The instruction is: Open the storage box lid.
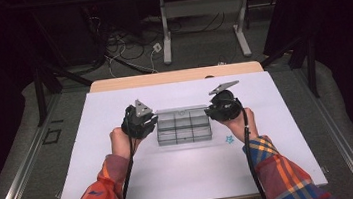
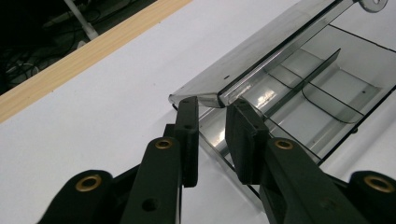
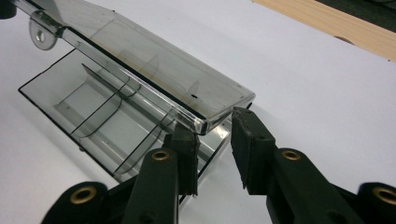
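A clear plastic compartment box (image 1: pixel 184 131) lies in the middle of the white table top (image 1: pixel 123 181). Its hinged lid (image 1: pixel 181 111) stands partly raised. My left gripper (image 1: pixel 154 123) is at the box's left end, and in the left gripper view its tips (image 2: pixel 212 105) pinch the lid's corner (image 2: pixel 205 95). At the right end my right gripper (image 1: pixel 209 112) does the same: one jaw sits under the lid's corner (image 3: pixel 219 114) and the other against its outer side (image 3: pixel 212 125). The empty compartments (image 2: pixel 327 93) (image 3: pixel 93 107) show beneath the lid.
A small blue star mark (image 1: pixel 229 139) lies on the table just right of the box. The table's wooden far edge (image 1: pixel 177 76) runs behind it. Beyond stand desk legs (image 1: pixel 165 30) and loose cables on the floor.
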Demonstrator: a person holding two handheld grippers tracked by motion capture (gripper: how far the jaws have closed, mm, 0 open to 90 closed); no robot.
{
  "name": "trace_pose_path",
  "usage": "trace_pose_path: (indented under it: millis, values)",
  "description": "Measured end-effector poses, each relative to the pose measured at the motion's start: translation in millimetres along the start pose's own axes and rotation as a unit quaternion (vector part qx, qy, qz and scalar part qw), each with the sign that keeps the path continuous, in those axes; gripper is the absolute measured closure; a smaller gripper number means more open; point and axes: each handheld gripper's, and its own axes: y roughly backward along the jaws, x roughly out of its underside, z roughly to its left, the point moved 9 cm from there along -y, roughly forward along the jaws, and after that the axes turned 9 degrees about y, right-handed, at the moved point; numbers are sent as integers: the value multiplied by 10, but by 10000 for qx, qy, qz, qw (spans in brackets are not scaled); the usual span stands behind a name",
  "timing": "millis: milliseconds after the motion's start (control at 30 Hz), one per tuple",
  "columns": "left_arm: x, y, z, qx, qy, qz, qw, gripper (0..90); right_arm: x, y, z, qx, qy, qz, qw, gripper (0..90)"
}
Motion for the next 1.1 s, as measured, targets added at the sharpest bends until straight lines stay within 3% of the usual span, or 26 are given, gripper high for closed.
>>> trace_pose_path:
  millis: [33,133,267,400,433,600,1000,1100]
  values:
    - [-3,-1,-8,33,97,16,9999,761,-11,-5,-12,4,15,28,10000,720]
    - [-29,-15,24,0,20,34,10000,771,-43,-37,-42,52,19,39,10000,727]
    - [-55,-47,27,3,114,38,9999,778,-63,-85,-65,94,47,105,9999,732]
    - [-85,-82,53,-44,15,73,10000,784,-101,-119,-95,117,43,66,9999,739]
    - [-92,-94,50,-47,74,68,9999,785,-98,-116,-100,133,16,150,9998,741]
    - [-118,-150,72,-120,-3,159,9998,796,-98,-183,-136,149,28,225,9996,745]
    - [-111,-321,151,-254,120,246,9993,813,-78,-349,-224,101,-254,366,9990,760]
    - [-120,-357,160,-282,45,266,9992,814,-71,-390,-243,112,-296,369,9988,767]
